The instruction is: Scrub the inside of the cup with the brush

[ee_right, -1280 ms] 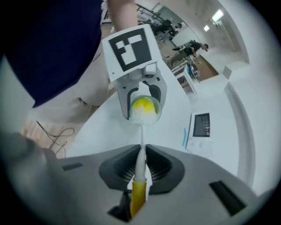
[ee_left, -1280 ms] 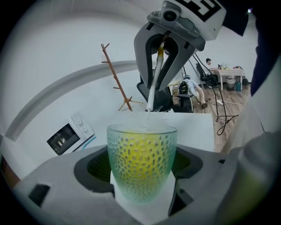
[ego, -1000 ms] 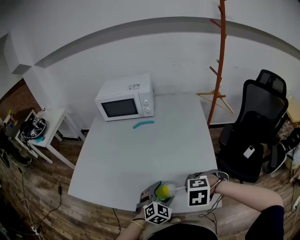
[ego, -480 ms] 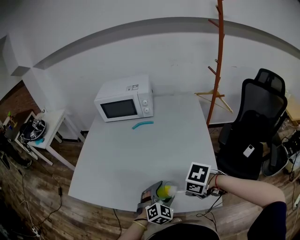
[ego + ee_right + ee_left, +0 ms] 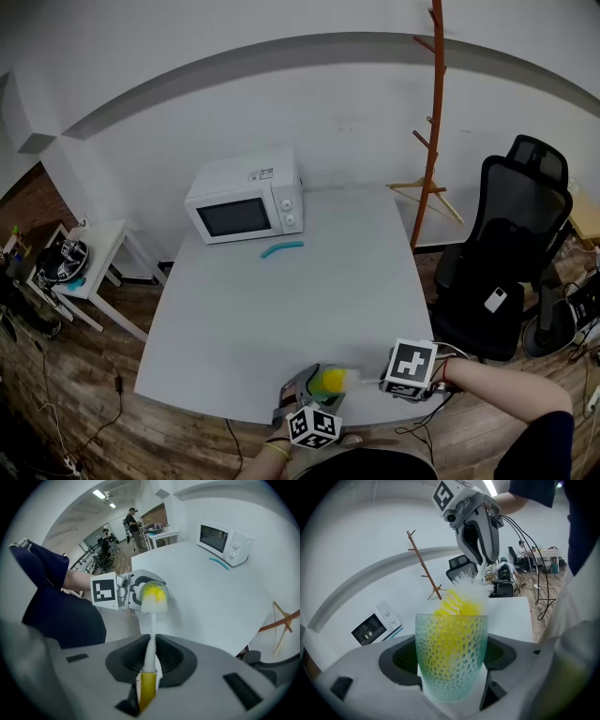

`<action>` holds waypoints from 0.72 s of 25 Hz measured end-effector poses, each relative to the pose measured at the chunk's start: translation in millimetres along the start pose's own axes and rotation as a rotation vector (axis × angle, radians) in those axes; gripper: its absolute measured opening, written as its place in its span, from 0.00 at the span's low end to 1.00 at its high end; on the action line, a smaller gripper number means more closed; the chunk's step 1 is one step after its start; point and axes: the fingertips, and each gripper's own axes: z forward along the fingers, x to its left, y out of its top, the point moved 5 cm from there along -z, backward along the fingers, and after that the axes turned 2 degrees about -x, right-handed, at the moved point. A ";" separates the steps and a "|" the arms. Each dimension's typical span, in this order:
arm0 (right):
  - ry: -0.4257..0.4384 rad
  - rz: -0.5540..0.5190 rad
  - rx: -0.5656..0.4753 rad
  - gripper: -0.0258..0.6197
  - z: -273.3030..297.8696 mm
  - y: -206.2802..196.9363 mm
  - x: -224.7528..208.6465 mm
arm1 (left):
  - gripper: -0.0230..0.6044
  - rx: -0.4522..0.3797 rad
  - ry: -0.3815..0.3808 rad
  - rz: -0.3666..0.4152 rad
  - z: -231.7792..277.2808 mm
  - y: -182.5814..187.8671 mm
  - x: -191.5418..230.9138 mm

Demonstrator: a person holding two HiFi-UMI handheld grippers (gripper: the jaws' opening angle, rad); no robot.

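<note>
A clear teal dimpled cup [image 5: 451,658] is clamped between the jaws of my left gripper [image 5: 452,667], near the table's front edge in the head view, where the cup [image 5: 323,380] lies tipped toward the right. My right gripper [image 5: 149,660] is shut on the white and yellow handle of a bottle brush [image 5: 150,644]. The yellow and white bristle head [image 5: 461,599] sits inside the cup's mouth, its white tip poking out. The right gripper [image 5: 410,368] is just right of the cup.
A white microwave [image 5: 245,195] stands at the table's back left, with a teal strip [image 5: 281,248] lying in front of it. An orange coat rack [image 5: 431,112] and a black office chair [image 5: 511,253] are right of the white table [image 5: 281,309]. A small side table [image 5: 80,258] is left.
The right gripper has dropped lower and drifted slightly right, tilting its marker cube. The brush head stays in the cup, and the left gripper has hardly moved.
</note>
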 end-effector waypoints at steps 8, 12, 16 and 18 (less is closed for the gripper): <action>-0.014 0.092 -0.113 0.11 -16.4 -30.1 1.6 | 0.65 0.028 0.027 -0.118 8.0 -27.1 9.1; -0.030 0.118 -0.281 0.11 -17.8 -27.3 4.5 | 0.65 0.026 0.034 -0.266 17.7 -36.9 15.6; -0.099 0.255 -0.514 0.11 -13.4 -25.0 1.3 | 0.65 -0.021 0.047 -0.472 33.2 -41.1 29.2; -0.133 0.348 -0.599 0.11 -5.1 -27.8 -2.8 | 0.65 -0.041 0.052 -0.527 43.2 -42.1 35.5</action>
